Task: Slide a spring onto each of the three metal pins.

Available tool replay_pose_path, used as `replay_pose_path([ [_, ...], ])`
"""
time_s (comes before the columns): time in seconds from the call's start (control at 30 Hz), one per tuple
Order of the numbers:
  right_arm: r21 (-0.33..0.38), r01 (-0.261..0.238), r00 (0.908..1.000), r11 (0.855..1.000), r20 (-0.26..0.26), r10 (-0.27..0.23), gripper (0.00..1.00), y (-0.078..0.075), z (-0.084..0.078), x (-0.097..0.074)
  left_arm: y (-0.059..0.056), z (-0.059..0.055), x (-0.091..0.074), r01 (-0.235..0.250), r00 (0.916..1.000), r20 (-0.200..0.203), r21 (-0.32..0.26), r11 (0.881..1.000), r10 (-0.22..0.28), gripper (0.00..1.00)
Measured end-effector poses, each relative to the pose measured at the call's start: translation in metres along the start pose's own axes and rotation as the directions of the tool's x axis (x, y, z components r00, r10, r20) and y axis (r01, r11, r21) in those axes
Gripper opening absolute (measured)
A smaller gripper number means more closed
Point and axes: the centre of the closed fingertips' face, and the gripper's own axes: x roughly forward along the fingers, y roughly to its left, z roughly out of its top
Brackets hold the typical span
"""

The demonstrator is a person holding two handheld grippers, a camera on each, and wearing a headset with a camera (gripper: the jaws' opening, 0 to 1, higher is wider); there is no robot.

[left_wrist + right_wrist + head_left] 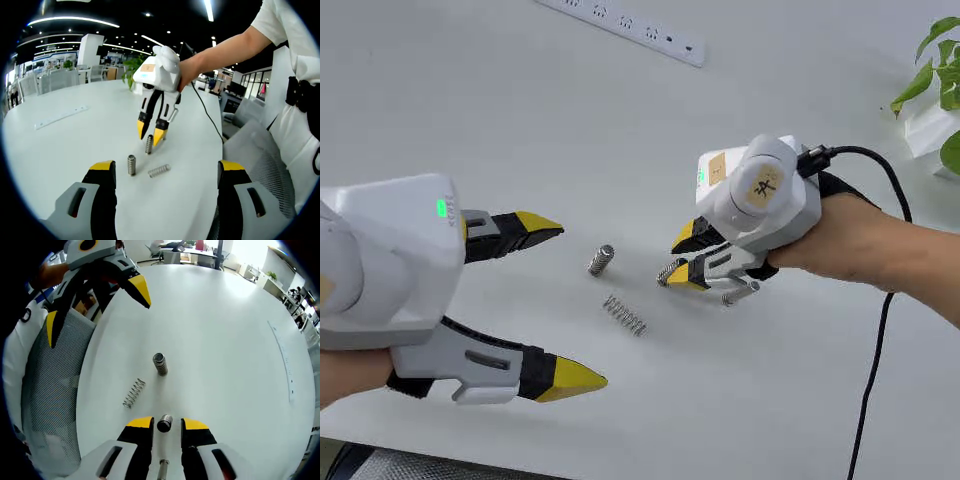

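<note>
Overhead, my left gripper [582,305] gapes wide. 1 sprung pin [601,260] stands, and 1 spring [624,314] lies loose beside it. The left gripper view shows both ahead. In the right gripper view, the right gripper [166,423], jaws narrowly parted, straddles pin 2 [164,423], seemingly sprung, with pin 3 [162,467] beneath. Next, I judge: thread the spring onto pin 3.

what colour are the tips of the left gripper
Yellow, on the left gripper; clearest in the head view.
</note>
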Motion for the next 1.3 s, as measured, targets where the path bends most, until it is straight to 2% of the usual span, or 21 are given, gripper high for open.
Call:
replay_pose_path([
  [0.33,0.047,0.034,0.9952,0.998,0.09,-0.038,0.31,0.002,0.005,-0.021,-0.004,0.003,0.0,0.001,0.9999,-0.015,0.02,1.0,0.0,0.82],
  [0.5,0.073,0.043,0.9874,0.996,0.149,-0.054,0.35,0.006,0.01,-0.032,-0.004,0.005,-0.001,-0.009,0.9995,-0.029,0.04,0.999,0.01,0.82],
  [0.7,0.087,0.06,0.9758,0.994,0.205,-0.077,0.46,0.012,0.01,-0.043,-0.005,0.006,-0.004,-0.02,0.9987,-0.045,0.059,0.998,0.023,0.82],
  [1.0,0.151,0.081,0.9414,0.985,0.313,-0.125,0.57,0.021,0.004,-0.061,-0.007,0.008,-0.008,-0.034,0.9961,-0.078,0.091,0.995,0.041,0.81],
  [1.13,0.166,0.095,0.9224,0.981,0.356,-0.149,0.63,0.027,-0.001,-0.069,-0.009,0.011,-0.008,-0.035,0.9952,-0.088,0.103,0.994,0.044,0.81],
  [1.2,0.174,0.1,0.9158,0.98,0.369,-0.159,0.66,0.021,-0.008,-0.072,-0.009,0.013,-0.008,-0.036,0.9949,-0.09,0.109,0.993,0.046,0.81],
  [1.3,0.193,0.105,0.8989,0.976,0.401,-0.176,0.7,0.026,-0.013,-0.077,-0.011,0.013,-0.007,-0.034,0.993,-0.108,0.128,0.991,0.049,0.8],
])
